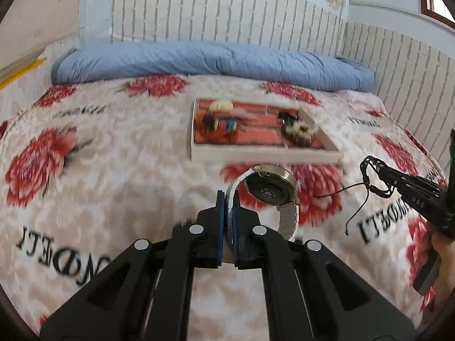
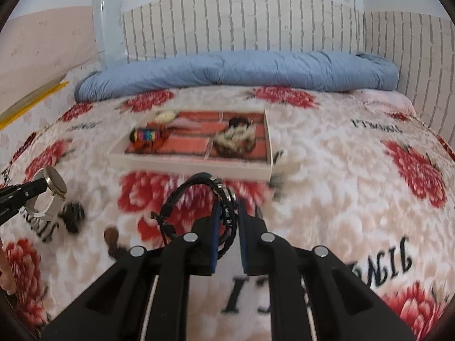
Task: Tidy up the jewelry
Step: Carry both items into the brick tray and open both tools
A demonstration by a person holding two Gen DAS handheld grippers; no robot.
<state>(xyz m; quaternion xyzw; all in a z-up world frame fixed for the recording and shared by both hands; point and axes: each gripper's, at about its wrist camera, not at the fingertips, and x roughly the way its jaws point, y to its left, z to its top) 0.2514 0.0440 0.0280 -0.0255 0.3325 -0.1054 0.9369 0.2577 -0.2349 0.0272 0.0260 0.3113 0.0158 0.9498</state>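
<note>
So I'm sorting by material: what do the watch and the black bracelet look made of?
Watch: likely polished metal, with a shiny silver case and pale fine-mesh strap.
Black bracelet: probably braided leather or cord, with matte plaited strands, thin loose ends and a small shiny clasp.

Floral bedspread (image 1: 113,170), blue quilt (image 1: 213,62), brick-pattern wall (image 1: 227,14)
</note>
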